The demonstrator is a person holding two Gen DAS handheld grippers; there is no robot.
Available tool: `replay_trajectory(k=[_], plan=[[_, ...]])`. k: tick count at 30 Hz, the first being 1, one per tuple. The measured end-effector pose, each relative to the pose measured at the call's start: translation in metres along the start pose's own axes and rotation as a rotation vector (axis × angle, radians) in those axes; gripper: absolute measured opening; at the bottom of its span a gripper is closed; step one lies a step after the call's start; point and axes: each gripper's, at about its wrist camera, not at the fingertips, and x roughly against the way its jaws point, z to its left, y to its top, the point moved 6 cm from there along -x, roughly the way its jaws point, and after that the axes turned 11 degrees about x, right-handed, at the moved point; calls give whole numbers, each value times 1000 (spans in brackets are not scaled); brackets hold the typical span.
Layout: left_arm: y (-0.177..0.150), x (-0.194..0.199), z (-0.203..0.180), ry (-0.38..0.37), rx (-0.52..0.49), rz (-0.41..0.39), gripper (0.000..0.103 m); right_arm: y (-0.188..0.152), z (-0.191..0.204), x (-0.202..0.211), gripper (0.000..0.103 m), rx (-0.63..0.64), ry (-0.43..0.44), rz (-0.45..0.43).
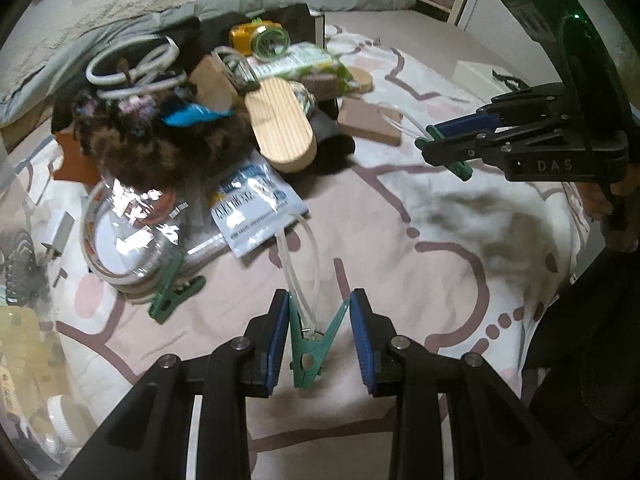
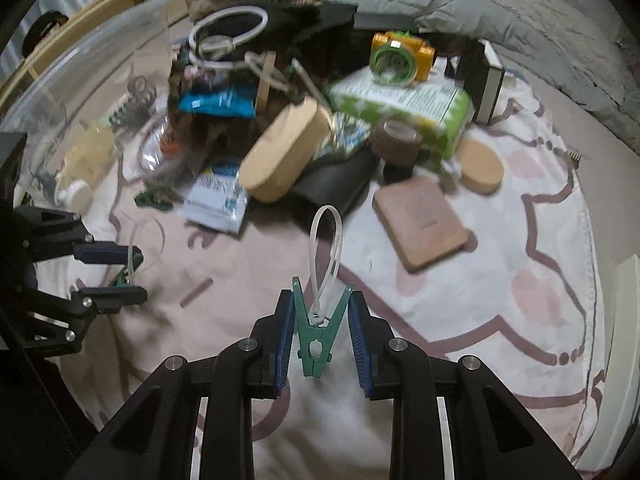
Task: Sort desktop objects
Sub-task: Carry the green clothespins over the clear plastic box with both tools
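Each gripper pinches a green clothespin with a clear plastic loop, held above a patterned pink-and-white blanket (image 2: 460,280). The left gripper (image 1: 320,334) squeezes one clothespin (image 1: 310,354); the right gripper (image 2: 320,330) squeezes another (image 2: 318,338). The cluttered pile lies beyond, toward the blanket's far edge, a wooden oval box (image 2: 284,152) at its front.

Black left claw (image 1: 320,336), blue ribbed pads (image 1: 280,340), silver screws.

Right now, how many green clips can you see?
3: one in the left hand-held gripper, one in the right hand-held gripper, one lying by the glass jar. The pile may hide more.
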Motion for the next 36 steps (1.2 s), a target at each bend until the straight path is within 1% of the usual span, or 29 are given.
replay_trajectory(k=[3, 12, 16, 21, 25, 31, 36], plan=[[7, 12, 3, -3, 15, -30, 31, -1, 15, 16, 28, -10, -1, -37], [26, 55, 15, 17, 73, -122, 31, 27, 19, 51, 28, -14, -4, -152], [36, 80, 21, 38, 87, -179, 31, 38, 23, 62, 28, -13, 0, -192], [48, 108, 27, 37, 128, -246, 31, 55, 30, 73, 27, 2, 5, -237], [54, 137, 31, 60, 143, -311, 31, 69, 38, 85, 27, 14, 15, -279], [60, 168, 45, 108, 195, -378, 31, 92, 60, 103, 28, 55, 25, -343], [69, 209, 66, 153, 262, -478, 31, 112, 83, 116, 27, 102, 37, -393]])
